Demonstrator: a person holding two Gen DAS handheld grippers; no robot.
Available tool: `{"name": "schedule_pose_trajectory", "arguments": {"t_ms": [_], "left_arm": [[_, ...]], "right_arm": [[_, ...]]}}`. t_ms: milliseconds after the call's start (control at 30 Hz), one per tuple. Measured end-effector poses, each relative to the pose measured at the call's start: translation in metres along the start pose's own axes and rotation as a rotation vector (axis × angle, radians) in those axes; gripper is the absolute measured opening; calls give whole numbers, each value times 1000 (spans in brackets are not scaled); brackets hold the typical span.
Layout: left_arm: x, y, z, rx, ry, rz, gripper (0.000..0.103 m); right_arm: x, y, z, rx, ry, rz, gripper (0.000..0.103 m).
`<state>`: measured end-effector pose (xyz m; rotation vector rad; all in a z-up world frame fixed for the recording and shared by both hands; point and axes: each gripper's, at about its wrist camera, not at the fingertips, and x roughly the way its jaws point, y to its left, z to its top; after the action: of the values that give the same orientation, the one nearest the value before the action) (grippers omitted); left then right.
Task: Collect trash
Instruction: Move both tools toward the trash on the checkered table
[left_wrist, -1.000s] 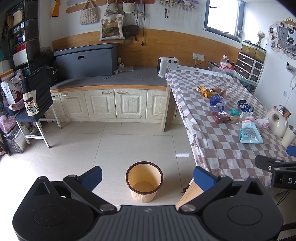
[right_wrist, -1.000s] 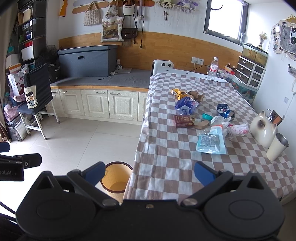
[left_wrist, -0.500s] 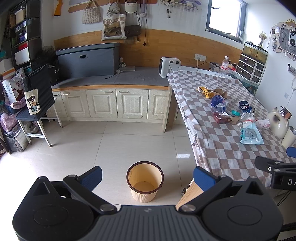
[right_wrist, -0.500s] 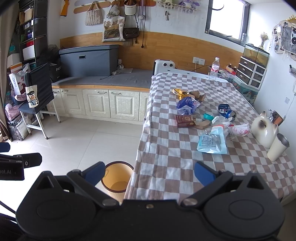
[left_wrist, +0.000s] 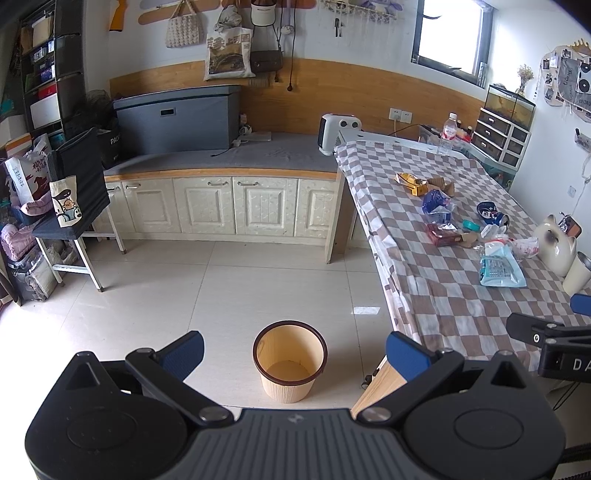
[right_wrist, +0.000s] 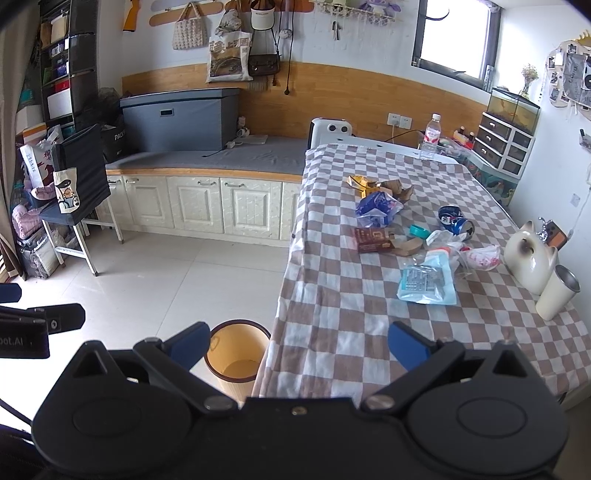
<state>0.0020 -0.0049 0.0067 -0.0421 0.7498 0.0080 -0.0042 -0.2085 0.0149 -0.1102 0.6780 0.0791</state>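
A beige waste bin (left_wrist: 290, 360) with a dark rim stands empty on the floor beside the table; it also shows in the right wrist view (right_wrist: 236, 356). Trash lies on the checkered tablecloth (right_wrist: 332, 295): a light blue packet (right_wrist: 428, 282), a brown box (right_wrist: 373, 239), a blue wrapper (right_wrist: 376, 208), a crushed blue can (right_wrist: 454, 219), a yellow wrapper (right_wrist: 364, 182). My left gripper (left_wrist: 293, 350) is open and empty above the bin. My right gripper (right_wrist: 297, 341) is open and empty over the table's near edge.
A white cat-shaped jug (right_wrist: 530, 258) and a steel-lined cup (right_wrist: 557, 293) stand at the table's right edge. A water bottle (right_wrist: 432, 136) stands at the far end. Cabinets (left_wrist: 221, 203) line the back wall; a stool with bags (left_wrist: 74, 206) stands at left.
Both views have drifted slightly; the scene sits a little further right and lower in frame. Both grippers stay open and empty. No object has moved.
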Motion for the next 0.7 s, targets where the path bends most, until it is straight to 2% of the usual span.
{"name": "schedule_pose_trajectory", "arguments": {"t_ms": [200, 300, 700], "left_arm": [[-14, 16, 10, -1, -21, -5, 103], [-17, 18, 20, 1, -47, -6, 103], [-11, 7, 72, 57, -165, -51, 103]], "right_arm": [[2, -7, -1, -6, -6, -10, 103], [3, 3, 1, -12, -16, -23, 103], [-8, 1, 37, 2, -99, -49, 103]]}}
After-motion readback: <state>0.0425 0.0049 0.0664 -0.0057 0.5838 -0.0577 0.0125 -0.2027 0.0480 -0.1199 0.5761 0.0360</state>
